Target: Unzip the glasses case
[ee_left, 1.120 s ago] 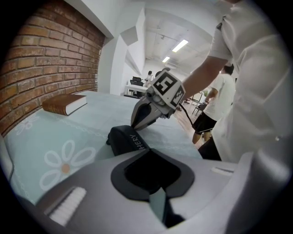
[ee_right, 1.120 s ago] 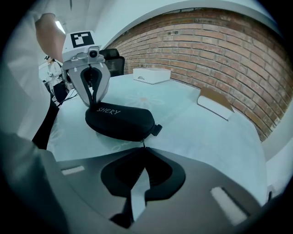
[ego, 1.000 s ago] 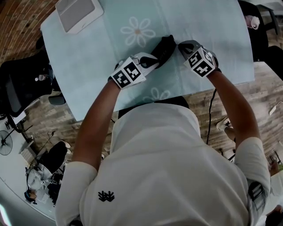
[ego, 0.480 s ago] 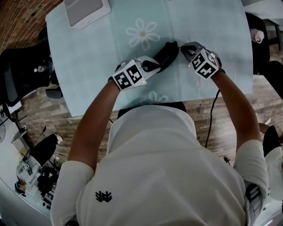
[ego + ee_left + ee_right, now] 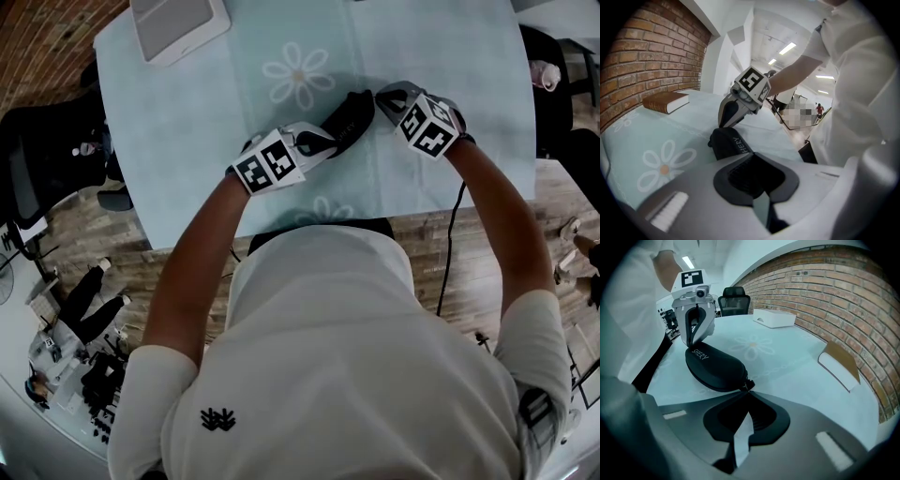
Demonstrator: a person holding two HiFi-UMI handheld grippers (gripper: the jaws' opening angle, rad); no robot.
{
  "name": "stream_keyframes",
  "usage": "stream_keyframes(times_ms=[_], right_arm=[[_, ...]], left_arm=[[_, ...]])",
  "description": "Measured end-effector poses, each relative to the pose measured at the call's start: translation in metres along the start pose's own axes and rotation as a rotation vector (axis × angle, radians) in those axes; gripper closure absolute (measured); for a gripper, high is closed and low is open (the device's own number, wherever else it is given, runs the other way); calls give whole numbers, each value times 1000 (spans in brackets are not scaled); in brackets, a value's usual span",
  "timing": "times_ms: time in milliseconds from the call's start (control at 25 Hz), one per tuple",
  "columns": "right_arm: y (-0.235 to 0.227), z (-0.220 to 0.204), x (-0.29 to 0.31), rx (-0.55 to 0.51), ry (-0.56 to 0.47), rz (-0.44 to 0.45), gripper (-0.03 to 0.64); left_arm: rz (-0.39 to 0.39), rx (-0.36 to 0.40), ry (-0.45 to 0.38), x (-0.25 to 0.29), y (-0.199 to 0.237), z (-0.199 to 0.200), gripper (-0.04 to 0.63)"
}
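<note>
The glasses case [image 5: 347, 117] is lying zipped on the bench [image 5: 450, 56]. The left gripper [image 5: 317, 142] is pinching its 7 o'clock end; the right gripper [image 5: 380, 97], jaws pressed together, is gripping the zipper pull [image 5: 747, 384] at 1 o'clock. Unzipping is apparently only starting.

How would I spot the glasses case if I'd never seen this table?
Find the table's pale blue daisy cloth; near the person, the left gripper and right gripper face each other. The case lies between them. It is the only black thing on the cloth: a rounded oblong, unlike the flat white box at the corner.
</note>
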State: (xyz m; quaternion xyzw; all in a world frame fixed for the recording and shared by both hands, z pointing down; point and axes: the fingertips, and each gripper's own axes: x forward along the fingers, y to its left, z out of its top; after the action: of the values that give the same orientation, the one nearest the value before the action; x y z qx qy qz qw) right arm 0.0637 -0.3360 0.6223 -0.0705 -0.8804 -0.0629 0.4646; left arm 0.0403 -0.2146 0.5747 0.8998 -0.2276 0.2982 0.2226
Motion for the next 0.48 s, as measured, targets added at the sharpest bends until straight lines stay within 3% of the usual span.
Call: stream_keyframes(times_ms=[200, 480], right_arm=[[3, 2, 5, 32, -24, -22, 612], [-3, -7, -10, 177, -67, -186, 600]], left_arm=[[7, -3, -2, -2, 0, 1, 541], [77, -51, -27, -3, 7, -6, 540]])
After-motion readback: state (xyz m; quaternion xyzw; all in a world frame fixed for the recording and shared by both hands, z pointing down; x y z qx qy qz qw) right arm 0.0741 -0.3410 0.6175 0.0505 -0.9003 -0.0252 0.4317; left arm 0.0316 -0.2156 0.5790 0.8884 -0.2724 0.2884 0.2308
